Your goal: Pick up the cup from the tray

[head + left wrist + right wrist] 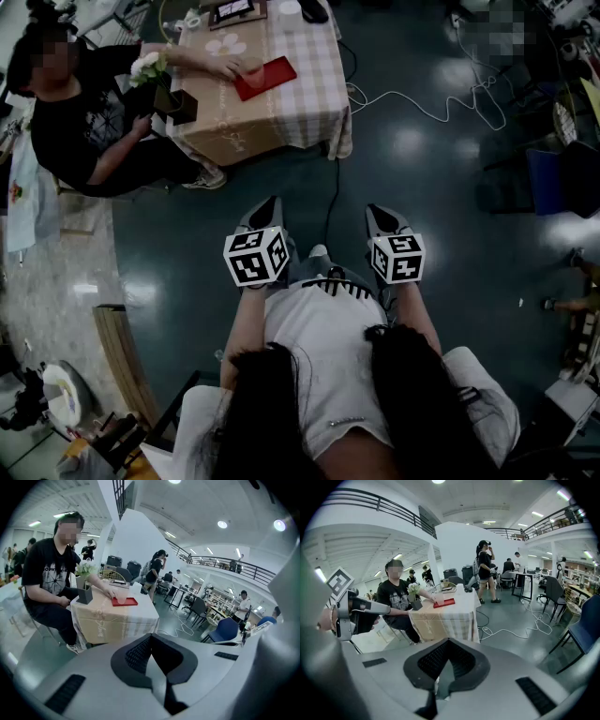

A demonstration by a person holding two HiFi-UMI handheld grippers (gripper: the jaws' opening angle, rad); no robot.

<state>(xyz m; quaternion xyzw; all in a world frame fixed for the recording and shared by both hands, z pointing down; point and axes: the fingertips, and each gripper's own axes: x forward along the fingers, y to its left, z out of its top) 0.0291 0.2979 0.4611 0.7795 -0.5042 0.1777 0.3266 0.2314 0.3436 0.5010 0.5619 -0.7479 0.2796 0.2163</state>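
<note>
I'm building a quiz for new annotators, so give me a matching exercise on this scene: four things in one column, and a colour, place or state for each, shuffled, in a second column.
Things:
1. tray
2. flowers
3. cable
4. right hand-held gripper

Descriptions:
A. snakes across the dark floor
B. red, flat on the table
C. jaws shut, nothing between them
D. stand in a dark holder at the table's edge

Pairs: 1-B, 2-D, 3-A, 4-C
</note>
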